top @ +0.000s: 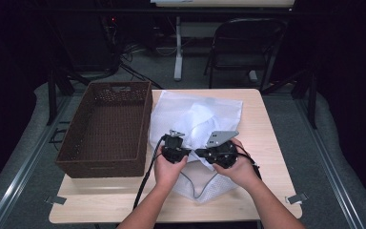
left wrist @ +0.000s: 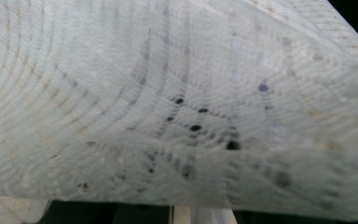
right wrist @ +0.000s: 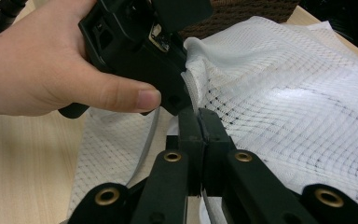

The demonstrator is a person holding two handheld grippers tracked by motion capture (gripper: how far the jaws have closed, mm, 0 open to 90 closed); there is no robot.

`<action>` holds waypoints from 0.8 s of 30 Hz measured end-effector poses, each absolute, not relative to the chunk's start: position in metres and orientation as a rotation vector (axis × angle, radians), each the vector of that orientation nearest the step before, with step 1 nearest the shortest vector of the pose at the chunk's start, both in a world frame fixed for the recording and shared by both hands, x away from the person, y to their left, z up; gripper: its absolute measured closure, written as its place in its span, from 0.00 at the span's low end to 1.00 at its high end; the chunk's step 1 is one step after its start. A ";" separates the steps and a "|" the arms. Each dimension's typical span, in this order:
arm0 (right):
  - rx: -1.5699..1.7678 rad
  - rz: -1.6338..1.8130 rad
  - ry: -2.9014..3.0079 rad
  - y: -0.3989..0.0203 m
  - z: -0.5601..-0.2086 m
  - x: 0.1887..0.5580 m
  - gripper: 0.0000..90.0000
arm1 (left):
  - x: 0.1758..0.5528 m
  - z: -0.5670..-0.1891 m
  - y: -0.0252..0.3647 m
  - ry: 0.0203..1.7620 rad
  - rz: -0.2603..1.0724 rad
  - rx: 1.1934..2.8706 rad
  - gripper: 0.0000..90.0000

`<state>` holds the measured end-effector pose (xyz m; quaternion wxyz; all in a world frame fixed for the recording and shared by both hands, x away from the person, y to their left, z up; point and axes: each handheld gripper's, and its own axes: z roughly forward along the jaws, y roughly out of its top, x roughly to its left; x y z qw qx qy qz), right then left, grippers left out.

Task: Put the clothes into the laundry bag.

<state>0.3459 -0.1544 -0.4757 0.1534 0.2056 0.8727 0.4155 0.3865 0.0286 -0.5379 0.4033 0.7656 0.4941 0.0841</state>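
A white mesh bag (top: pixel 195 112) lies spread across the middle of the wooden table (top: pixel 271 143). Both hands hold their grippers tip to tip over its front part. My left gripper (top: pixel 186 152) has mesh gathered at its front; in the left gripper view the mesh bag (left wrist: pixel 168 93) drapes over the lens and hides the jaws. In the right gripper view my right gripper (right wrist: pixel 198 115) has its jaws pressed together at the hem of the mesh bag (right wrist: pixel 284 93), right beside the left gripper (right wrist: pixel 182 99). A grey cord (right wrist: pixel 144 144) runs along the bag below them.
A brown woven basket (top: pixel 145 124) stands on the table's left side, touching the bag's edge. Behind the table a dark chair (top: pixel 248 43) and a white table leg (top: pixel 177 47) stand on the floor. Bare wood shows right of the bag.
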 end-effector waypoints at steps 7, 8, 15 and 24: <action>0.594 1.197 2.506 -0.155 -0.476 0.346 0.99 | 0.389 -0.540 0.028 1.258 0.220 1.919 0.93; 0.594 1.199 2.507 -0.155 -0.476 0.347 0.99 | 0.390 -0.540 0.028 1.258 0.219 1.918 0.93; 0.601 1.201 2.512 -0.155 -0.478 0.347 0.99 | 0.394 -0.541 0.023 1.268 0.229 1.908 0.93; 0.610 1.196 2.515 -0.155 -0.481 0.349 0.99 | 0.402 -0.544 0.018 1.279 0.258 1.895 0.93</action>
